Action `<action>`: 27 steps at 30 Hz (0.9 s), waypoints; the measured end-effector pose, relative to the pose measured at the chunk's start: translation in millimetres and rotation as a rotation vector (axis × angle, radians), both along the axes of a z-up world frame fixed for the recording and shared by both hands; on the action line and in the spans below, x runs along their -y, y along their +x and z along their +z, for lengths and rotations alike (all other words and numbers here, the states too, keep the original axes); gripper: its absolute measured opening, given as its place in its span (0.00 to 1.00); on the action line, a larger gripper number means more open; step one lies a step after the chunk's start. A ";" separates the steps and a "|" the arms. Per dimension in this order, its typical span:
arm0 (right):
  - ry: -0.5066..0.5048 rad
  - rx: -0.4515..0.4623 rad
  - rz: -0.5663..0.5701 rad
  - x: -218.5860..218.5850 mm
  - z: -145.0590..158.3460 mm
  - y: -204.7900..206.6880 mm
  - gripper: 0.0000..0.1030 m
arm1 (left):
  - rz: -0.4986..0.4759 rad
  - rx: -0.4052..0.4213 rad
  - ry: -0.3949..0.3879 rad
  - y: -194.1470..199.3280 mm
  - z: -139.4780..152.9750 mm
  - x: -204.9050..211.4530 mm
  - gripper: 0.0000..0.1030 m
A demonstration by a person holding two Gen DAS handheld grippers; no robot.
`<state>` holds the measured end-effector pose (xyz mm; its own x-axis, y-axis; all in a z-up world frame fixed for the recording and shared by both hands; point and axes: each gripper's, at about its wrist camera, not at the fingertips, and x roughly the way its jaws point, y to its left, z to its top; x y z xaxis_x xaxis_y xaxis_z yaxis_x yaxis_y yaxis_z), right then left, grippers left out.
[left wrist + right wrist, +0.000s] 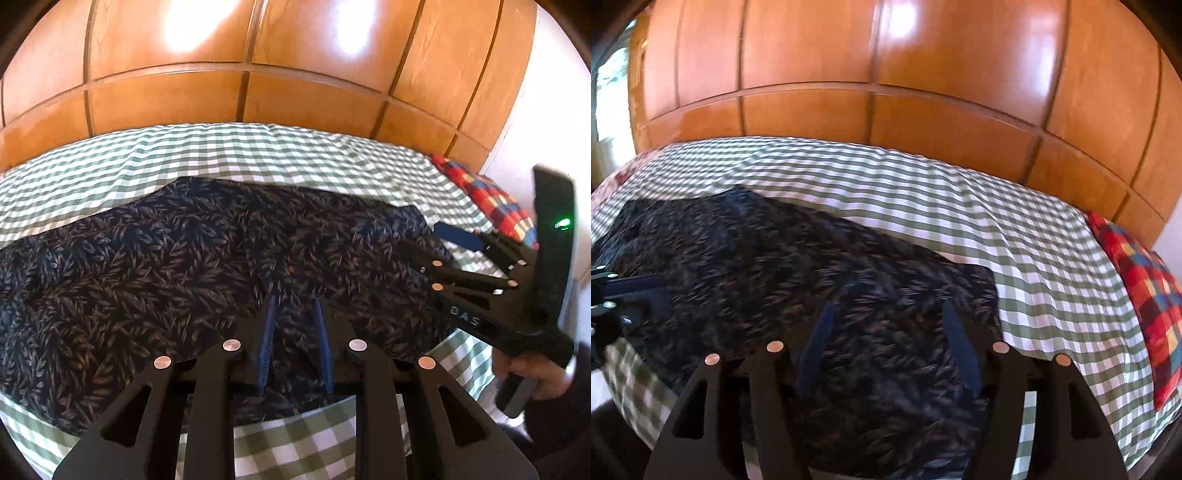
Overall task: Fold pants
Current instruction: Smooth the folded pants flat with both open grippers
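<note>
Where black links meet, right gripper (448, 230) — "DAS" lettering, raised

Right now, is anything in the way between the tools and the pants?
No. Both tools, the left tool and the right tool, sit right above the pants with nothing in between. The red pillow lies off to the side.

dark leaf-print pants (155, 266) on green-white checked bedsheet (258, 147); red-blue plaid pillow (1141, 288).
</note>
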<state>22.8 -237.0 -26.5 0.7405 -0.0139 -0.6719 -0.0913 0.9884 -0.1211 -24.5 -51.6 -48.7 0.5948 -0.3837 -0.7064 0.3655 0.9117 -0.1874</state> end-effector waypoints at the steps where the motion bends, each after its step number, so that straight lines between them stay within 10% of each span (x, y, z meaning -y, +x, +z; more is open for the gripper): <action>1: -0.005 0.002 0.008 -3.9 0.6 -1.4 0.60 | 0.003 -0.005 0.008 0.1 -2.7 -0.5 0.20; 27: -0.032 -0.121 0.115 -52.0 -41.7 -6.7 0.59 | 0.101 -0.032 0.045 1.5 -16.5 -20.8 0.24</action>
<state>16.1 -185.0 -68.2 0.6522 0.0436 -0.7568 -0.2196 0.9664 -0.1336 -23.0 -30.8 -65.2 0.6059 -0.2909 -0.7404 0.2662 0.9512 -0.1559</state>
